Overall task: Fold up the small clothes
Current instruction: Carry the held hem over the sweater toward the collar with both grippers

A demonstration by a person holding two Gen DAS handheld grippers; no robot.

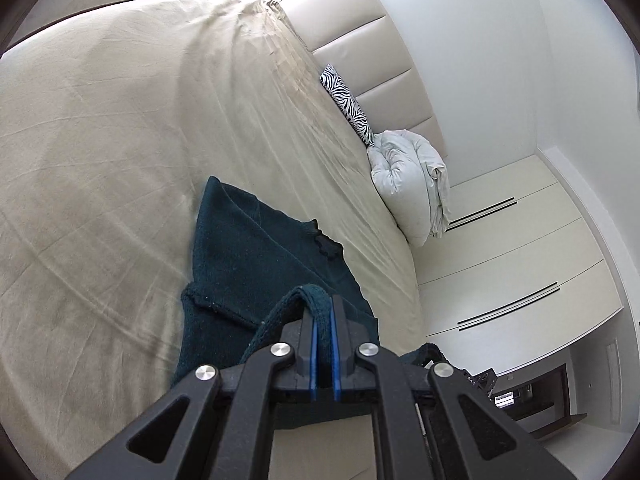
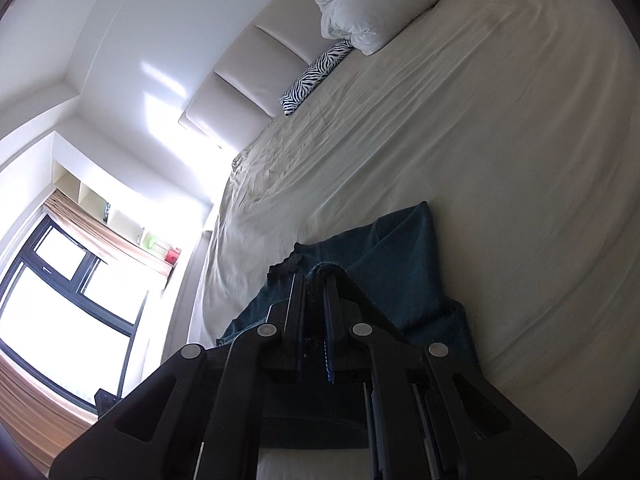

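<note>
Closest in, the left hand-held gripper (image 1: 322, 312) is pinched tight on a rolled edge of the dark teal knit garment (image 1: 256, 248), the fabric bunched between its blue pads and lifted a little off the bed (image 1: 100, 140). The right hand-held gripper (image 2: 314, 292) is likewise closed on a hem of the same garment (image 2: 404, 264), cloth sandwiched between its fingers. So both are holding the near edge, one at each end, and neither looks nearer to the work than the other.

From both grips the garment runs straight ahead, away from the person, lying on the beige sheet with its far corner pointing up the bed. Its long axis seems to follow the line of the fingers, so my guess is that the coming fold carries the held edge forward over the part lying flat. A dark ruffled trim (image 1: 324, 242) sits along one side.

Further up the bed, well apart from the garment, a zebra-print cushion (image 1: 348, 104) leans at the padded headboard (image 1: 384, 56), just beside a bunched white duvet (image 1: 412, 184). Beyond are white wardrobe doors (image 1: 512, 248) in one view and a window (image 2: 68, 300) in the other. A small box at the left view's lower right carries letters too small to read.
</note>
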